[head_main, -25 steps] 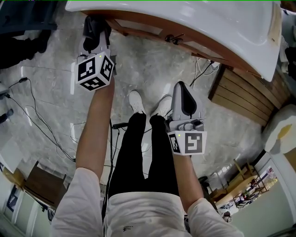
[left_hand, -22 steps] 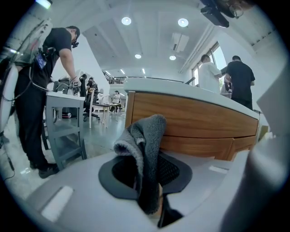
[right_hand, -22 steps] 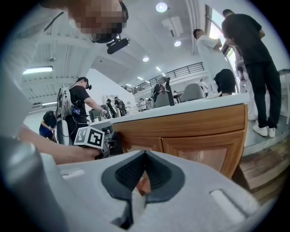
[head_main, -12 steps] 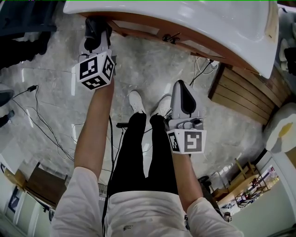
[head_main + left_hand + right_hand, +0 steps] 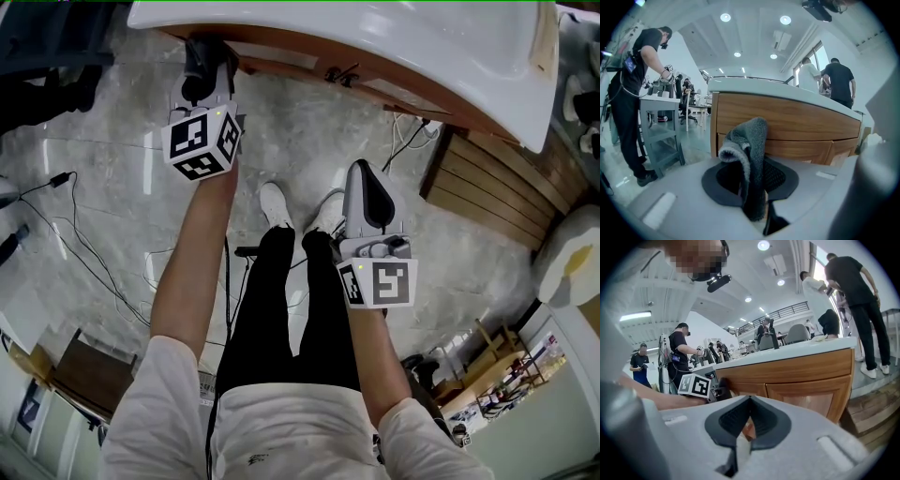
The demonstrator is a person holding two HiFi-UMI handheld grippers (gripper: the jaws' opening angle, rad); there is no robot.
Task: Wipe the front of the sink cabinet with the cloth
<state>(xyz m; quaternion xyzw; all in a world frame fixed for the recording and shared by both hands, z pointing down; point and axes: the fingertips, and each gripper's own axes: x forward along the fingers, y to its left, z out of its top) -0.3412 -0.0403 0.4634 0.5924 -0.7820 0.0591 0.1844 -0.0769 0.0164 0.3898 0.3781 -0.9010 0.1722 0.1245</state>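
My left gripper is shut on a grey cloth, which folds over and hangs between its jaws. It sits just under the white sink top, close to the left end of the wooden cabinet front. In the left gripper view the cabinet front fills the space right behind the cloth. My right gripper hangs lower and further back, above the floor, shut with nothing in it. The right gripper view looks at the cabinet doors from a distance.
Cables trail over the marble floor at the left. A slatted wooden platform lies to the right of the cabinet. The person's white shoes stand in front of it. A grey table and other people stand nearby.
My left gripper has shifted a little to the right along the cabinet front with the cloth still in it. The right gripper has barely moved.
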